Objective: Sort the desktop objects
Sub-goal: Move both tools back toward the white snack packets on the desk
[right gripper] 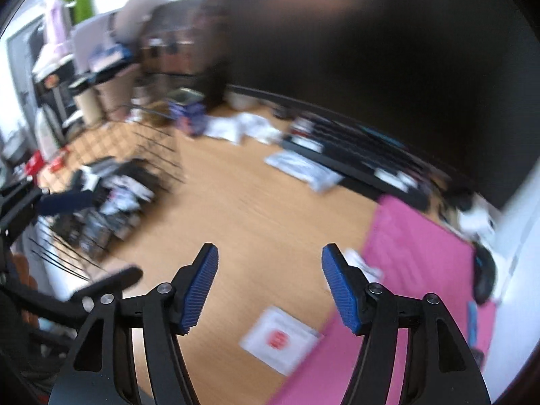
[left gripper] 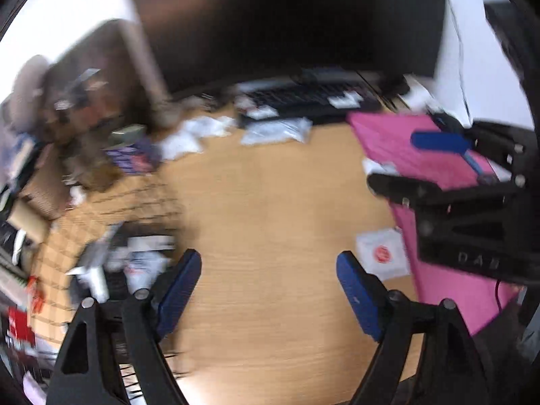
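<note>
Both views are motion-blurred. My left gripper is open and empty above the wooden desk. My right gripper is open and empty too; it also shows at the right of the left wrist view, over the pink mat. A white packet with a red dot lies beside the mat; it also shows in the right wrist view, below the right gripper. A black wire basket holding several packets stands at the left, with the left gripper beside it.
A dark monitor and black keyboard stand at the back. Clear plastic bags lie in front of the keyboard. A purple box and brown boxes crowd the back left. A black mouse rests on the pink mat.
</note>
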`<state>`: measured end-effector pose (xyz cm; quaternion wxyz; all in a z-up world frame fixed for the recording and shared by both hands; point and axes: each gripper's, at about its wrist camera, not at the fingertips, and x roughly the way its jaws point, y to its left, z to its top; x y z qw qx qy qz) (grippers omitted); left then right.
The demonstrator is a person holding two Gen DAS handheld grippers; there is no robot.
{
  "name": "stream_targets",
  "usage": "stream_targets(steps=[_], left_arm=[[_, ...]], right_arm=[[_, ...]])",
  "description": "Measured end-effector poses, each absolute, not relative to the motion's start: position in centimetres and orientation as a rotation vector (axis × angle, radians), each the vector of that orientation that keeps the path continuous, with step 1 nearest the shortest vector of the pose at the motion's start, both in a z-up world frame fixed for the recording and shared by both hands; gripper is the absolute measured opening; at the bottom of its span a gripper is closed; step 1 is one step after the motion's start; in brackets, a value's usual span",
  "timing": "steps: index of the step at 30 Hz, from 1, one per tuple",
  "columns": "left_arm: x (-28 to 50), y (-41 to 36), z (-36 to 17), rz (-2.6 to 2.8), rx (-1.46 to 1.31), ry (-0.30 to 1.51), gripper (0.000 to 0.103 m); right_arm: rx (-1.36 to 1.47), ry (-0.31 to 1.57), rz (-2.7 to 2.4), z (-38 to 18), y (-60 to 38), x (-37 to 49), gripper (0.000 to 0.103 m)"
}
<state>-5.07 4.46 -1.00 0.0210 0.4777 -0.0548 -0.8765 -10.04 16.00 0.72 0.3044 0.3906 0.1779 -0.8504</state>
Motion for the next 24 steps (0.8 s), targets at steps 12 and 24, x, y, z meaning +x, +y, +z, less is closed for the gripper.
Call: stream_targets(steps=[12,24], left_arm=[[-13.7,3.7,-7.0,-2.583,1.668,-0.034,0.084],[-20.3,-2.1,-7.8,-2.444,1.604,0.095,0.084]], right_arm=[[1.292,0.425,-2.308,-7.7,21.2,-18.1,0.068],[1.282,0.377,-2.249,-6.4,12.6,-26.8,0.068]])
